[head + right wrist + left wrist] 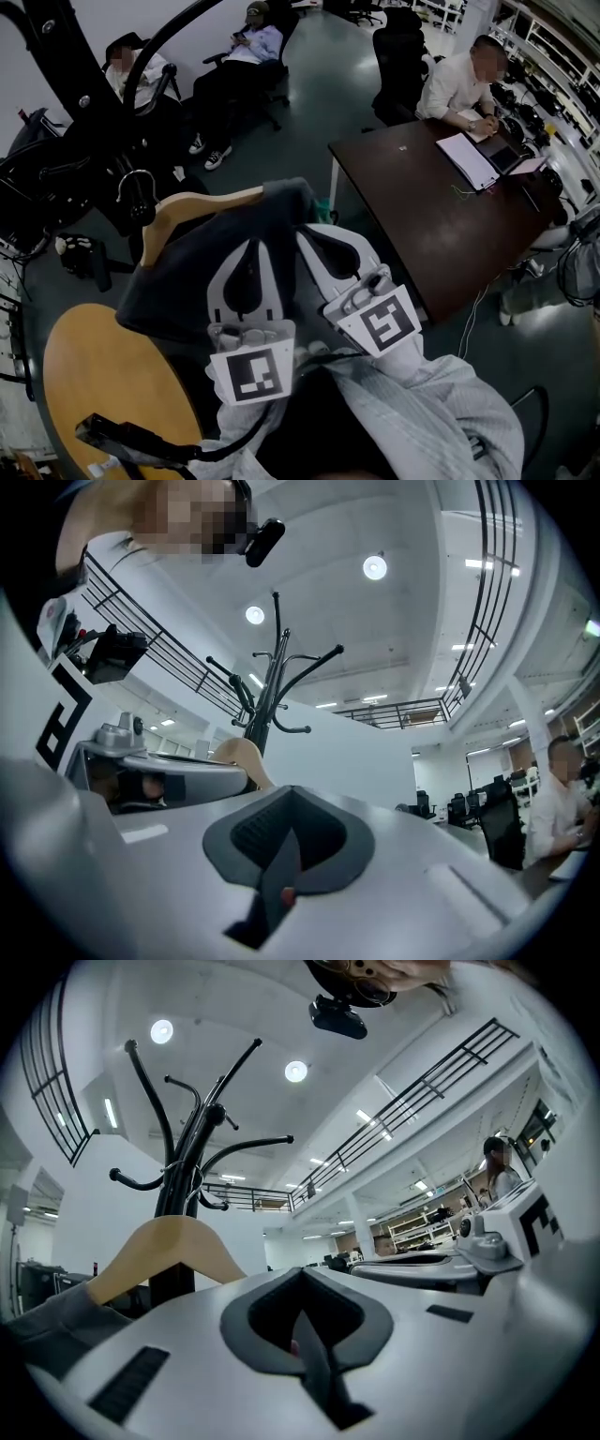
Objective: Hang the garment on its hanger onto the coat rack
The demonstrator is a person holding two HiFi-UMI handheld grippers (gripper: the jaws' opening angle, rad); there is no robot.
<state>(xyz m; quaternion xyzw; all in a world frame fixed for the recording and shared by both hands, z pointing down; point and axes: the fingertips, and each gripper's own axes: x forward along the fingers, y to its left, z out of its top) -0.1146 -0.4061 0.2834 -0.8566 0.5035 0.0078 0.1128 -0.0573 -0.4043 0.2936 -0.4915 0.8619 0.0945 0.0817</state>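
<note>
A dark grey garment [183,277] hangs on a wooden hanger [202,208] with a black hook [139,192], raised above the round table's edge. My left gripper [253,244] and right gripper [307,232] sit side by side, both shut, with their tips buried in the garment's cloth near the collar. The black coat rack [66,66] stands at the upper left, beyond the hook. In the left gripper view the left gripper [300,1279] has its jaws together, with the hanger [164,1246] and the coat rack [192,1147] ahead on the left. The right gripper [291,799] faces the coat rack [267,696].
A round wooden table [84,375] lies below left, with a black cabled device [131,436] at its near edge. A dark desk [441,206] stands on the right with a person seated [459,84] at it. Two seated people [239,66] and a black office chair [398,61] are behind.
</note>
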